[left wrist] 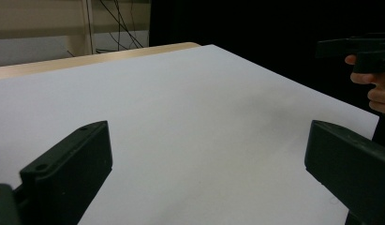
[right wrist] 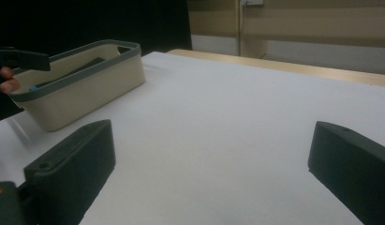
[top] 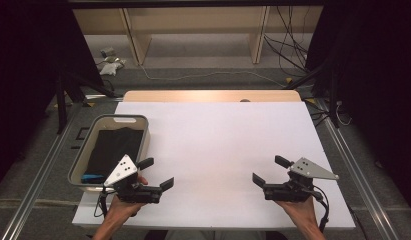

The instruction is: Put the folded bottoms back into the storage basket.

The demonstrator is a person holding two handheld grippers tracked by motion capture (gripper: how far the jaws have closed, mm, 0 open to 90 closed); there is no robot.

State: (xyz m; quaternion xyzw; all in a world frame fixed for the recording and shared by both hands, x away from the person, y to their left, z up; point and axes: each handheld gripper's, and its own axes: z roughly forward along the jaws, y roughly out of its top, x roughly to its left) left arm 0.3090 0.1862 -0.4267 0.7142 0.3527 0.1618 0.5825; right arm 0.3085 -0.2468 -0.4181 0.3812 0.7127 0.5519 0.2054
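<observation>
My left gripper (top: 158, 173) hovers over the near left part of the white table top (top: 218, 135), right beside a beige basket (top: 118, 119). Its jaws stand wide open with nothing between them, as the left gripper view (left wrist: 209, 140) confirms. My right gripper (top: 269, 169) is held over the near right part of the table, also open and empty, and its own view (right wrist: 211, 140) has bare white surface between the jaws. The basket holds a dark cloth (top: 115, 147) and a small blue item (top: 93, 177).
The basket's wall (right wrist: 87, 93) appears at the left of the right gripper view, with the left gripper's jaw (right wrist: 21, 58) beside it. A wooden strip (top: 208, 96) borders the table's far edge. Beyond it lie cables (top: 193, 76) on the floor and shelf legs.
</observation>
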